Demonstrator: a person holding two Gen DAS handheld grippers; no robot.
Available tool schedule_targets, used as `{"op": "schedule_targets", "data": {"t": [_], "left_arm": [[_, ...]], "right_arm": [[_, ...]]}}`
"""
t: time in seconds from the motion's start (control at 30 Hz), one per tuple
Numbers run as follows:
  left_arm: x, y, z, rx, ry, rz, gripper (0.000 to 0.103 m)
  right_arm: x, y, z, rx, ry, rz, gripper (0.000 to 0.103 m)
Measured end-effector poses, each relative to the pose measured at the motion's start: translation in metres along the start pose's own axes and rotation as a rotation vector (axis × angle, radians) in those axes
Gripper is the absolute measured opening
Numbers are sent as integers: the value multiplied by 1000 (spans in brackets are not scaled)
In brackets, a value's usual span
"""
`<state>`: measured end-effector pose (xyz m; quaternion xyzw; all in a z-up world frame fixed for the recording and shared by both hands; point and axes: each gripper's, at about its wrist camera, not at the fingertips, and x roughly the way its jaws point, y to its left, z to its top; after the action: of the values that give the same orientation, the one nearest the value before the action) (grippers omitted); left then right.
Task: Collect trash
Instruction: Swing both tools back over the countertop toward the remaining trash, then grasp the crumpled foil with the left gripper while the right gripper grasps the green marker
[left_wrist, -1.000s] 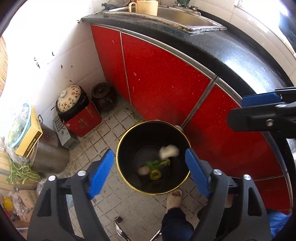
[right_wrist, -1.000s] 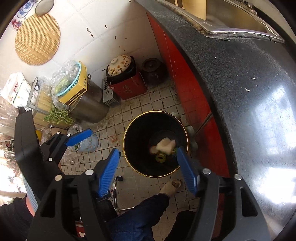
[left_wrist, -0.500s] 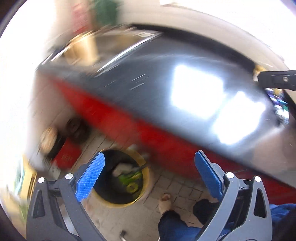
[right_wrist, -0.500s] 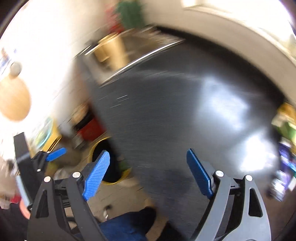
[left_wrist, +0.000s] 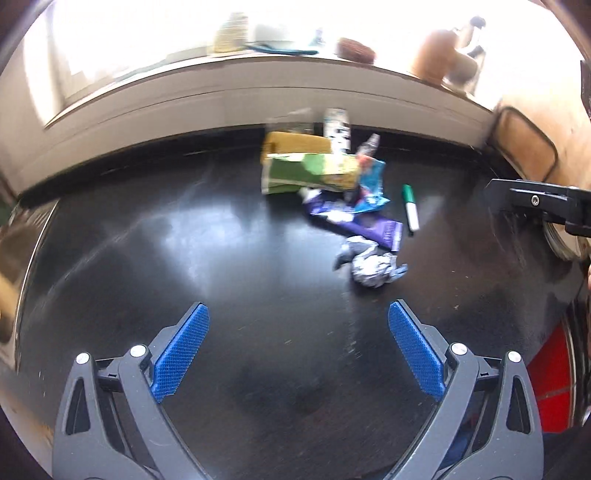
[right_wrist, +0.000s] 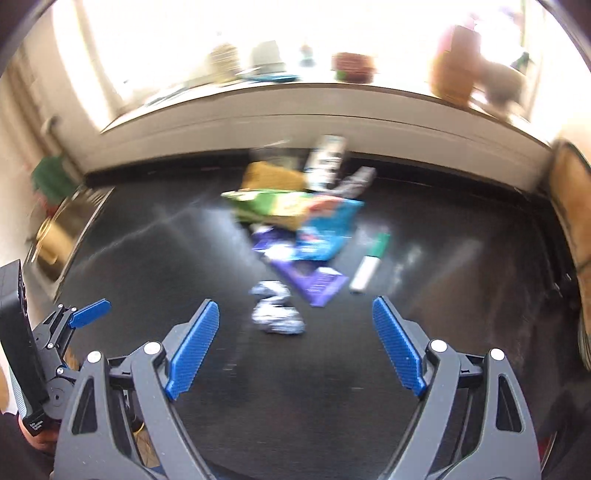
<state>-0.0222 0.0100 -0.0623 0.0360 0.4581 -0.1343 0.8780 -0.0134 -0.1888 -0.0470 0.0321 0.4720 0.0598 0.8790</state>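
Note:
A heap of trash lies on the black countertop (left_wrist: 147, 258): a green and yellow packet (left_wrist: 306, 171) (right_wrist: 269, 205), a blue wrapper (left_wrist: 371, 184) (right_wrist: 328, 229), a purple wrapper (left_wrist: 365, 225) (right_wrist: 310, 280) and a crumpled silver foil ball (left_wrist: 371, 267) (right_wrist: 275, 310). A green and white marker (left_wrist: 410, 206) (right_wrist: 371, 264) lies to the right of the heap. My left gripper (left_wrist: 297, 341) is open and empty, short of the foil ball. My right gripper (right_wrist: 295, 339) is open and empty, with the foil ball just beyond its fingertips.
A pale ledge (left_wrist: 258, 92) along the back of the counter carries pots and small items under a bright window. A wooden board (right_wrist: 572, 206) leans at the right. A sink (right_wrist: 59, 229) sits at the left. The red cabinet front (left_wrist: 550, 387) shows below the counter edge.
Both grippers have swung up from over the black bin on the floor to over the countertop facing the trash heap. Their jaws stand wider than a second ago.

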Motion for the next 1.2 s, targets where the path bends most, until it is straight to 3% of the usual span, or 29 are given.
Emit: {"op": "schedule_targets", "data": {"t": [0.07,0.33,0.5,0.6,0.8,0.9,1.0,1.07,1.1,1.13,1.2], "left_arm": [[11,-17,7,34,13,-19,95],[53,-51,17,115,73,-33,95],[95,-56,19,118,129,-10,95],[117,-59,20,126,124,9,95],[148,-59,25,114,144,33,95],[153,-58,26,96,143,23,94],[153,-58,25,93,129,22,84],[150,-60,25,108,115,21,60],[149,-61,26,118,113,17,53],[148,-63,27,132,117,11,36],[147,-63,29,132,135,-12,33]], "right_arm": [[2,-23,-3,42,11,-3,82],[35,-52,-2,87,47,-6,82],[87,-60,13,65,104,-13,82],[130,-61,22,31,155,-29,81],[184,-65,33,17,225,-60,74],[196,-65,34,-1,237,-79,64],[196,-62,33,-27,222,-93,49],[192,-62,32,-33,215,-82,17],[191,-62,32,-35,217,-78,14],[190,-63,31,-28,221,-68,14],[183,-65,28,-22,208,-64,14]]}}
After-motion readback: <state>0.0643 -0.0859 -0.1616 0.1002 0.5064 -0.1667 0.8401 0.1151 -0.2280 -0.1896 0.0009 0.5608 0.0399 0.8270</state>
